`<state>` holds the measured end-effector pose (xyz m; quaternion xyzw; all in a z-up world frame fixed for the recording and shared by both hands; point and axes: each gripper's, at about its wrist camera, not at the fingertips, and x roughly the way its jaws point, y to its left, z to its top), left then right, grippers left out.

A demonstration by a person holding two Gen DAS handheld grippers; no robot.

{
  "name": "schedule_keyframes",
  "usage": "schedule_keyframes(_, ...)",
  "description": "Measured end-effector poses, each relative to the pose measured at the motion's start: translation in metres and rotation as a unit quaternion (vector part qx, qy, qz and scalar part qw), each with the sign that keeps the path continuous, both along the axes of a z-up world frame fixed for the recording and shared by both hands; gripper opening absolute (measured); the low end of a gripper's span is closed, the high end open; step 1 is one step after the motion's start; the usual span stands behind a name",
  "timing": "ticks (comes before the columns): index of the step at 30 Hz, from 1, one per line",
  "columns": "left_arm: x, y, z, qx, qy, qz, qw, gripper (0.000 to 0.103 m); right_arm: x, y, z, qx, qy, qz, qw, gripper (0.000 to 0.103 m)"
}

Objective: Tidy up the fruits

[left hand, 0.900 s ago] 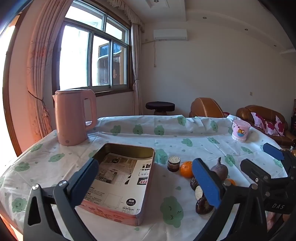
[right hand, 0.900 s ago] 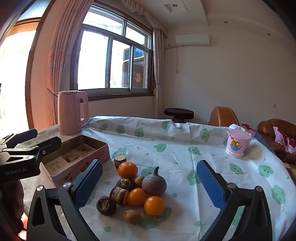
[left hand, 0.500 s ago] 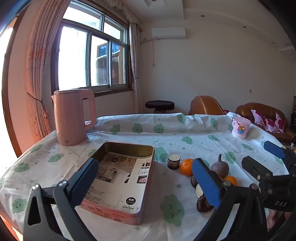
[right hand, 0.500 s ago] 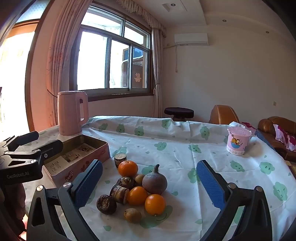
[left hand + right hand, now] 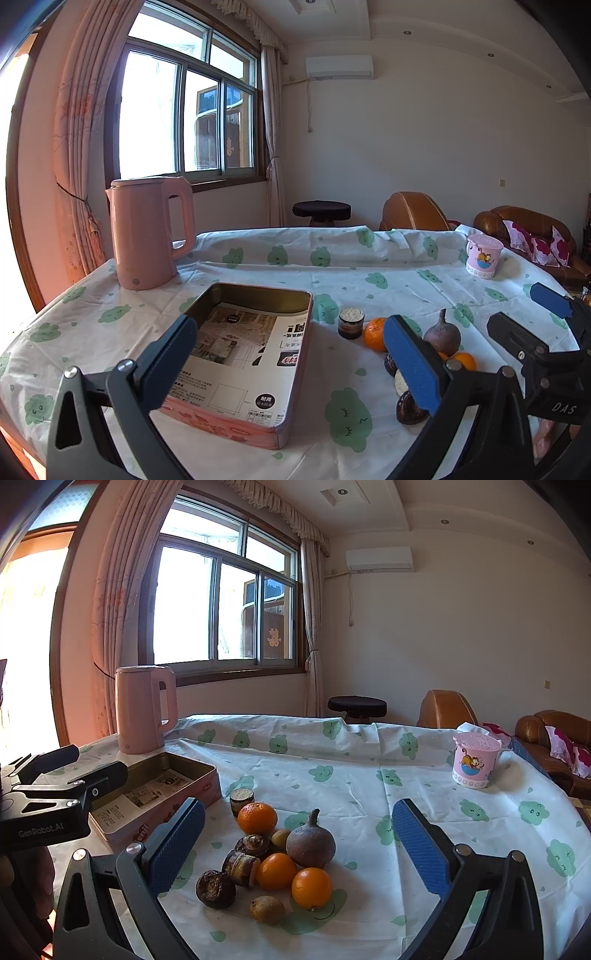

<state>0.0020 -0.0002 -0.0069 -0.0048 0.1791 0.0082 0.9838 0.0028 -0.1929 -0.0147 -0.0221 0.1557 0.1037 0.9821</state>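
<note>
A pile of fruit lies on the tablecloth: three oranges (image 5: 257,818), a purple-brown round fruit with a stem (image 5: 311,843), two small kiwis (image 5: 267,909) and several dark brown roots (image 5: 215,889). My right gripper (image 5: 297,847) is open and empty, held just in front of the pile. An open pink tin (image 5: 255,350) lined with printed paper stands left of the pile. My left gripper (image 5: 291,360) is open and empty, above the tin's near right corner. The pile shows partly behind its right finger (image 5: 412,363).
A pink kettle (image 5: 147,230) stands at the table's back left. A pink cartoon cup (image 5: 474,758) stands at the back right. A small dark jar (image 5: 242,799) sits between tin and fruit. A stool, armchair and sofa are beyond the table.
Both views have shifted slightly, so the grippers have drifted a little toward the table. Both stay open. The fruit and tin have not moved.
</note>
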Motion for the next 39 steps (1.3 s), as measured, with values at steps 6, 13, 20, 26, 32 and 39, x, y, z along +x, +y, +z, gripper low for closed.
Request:
schedule_keyframes(6, 0.0006, 0.0007, 0.0006, 0.0, 0.0, 0.0, 1.0, 0.103, 0.0, 0.0006, 0.0001, 0.0, 0.0, 0.001, 1.0, 0.102)
schedule_keyframes(13, 0.0019, 0.0047, 0.0023, 0.001, -0.002, 0.002, 1.0, 0.103, -0.0008, 0.0018, 0.0006, 0.0, -0.002, 0.001, 1.0, 0.102)
schedule_keyframes(20, 0.0007, 0.0054, 0.0012, 0.001, -0.002, 0.004, 1.0, 0.103, -0.0008, 0.0037, -0.0014, 0.0, 0.001, 0.002, 1.0, 0.102)
schedule_keyframes(26, 0.0, 0.0057, -0.0003, 0.001, -0.002, 0.004, 1.0, 0.103, -0.0011, 0.0047, -0.0045, -0.001, 0.003, 0.005, 1.0, 0.102)
schedule_keyframes(32, 0.0, 0.006, -0.0003, 0.001, -0.002, 0.005, 1.0, 0.103, 0.0008, 0.0053, -0.0063, -0.001, 0.006, 0.006, 1.0, 0.102)
schedule_keyframes(39, -0.0008, 0.0063, -0.0012, 0.002, -0.002, 0.005, 1.0, 0.103, 0.0006, 0.0053, -0.0067, -0.001, 0.006, 0.005, 1.0, 0.102)
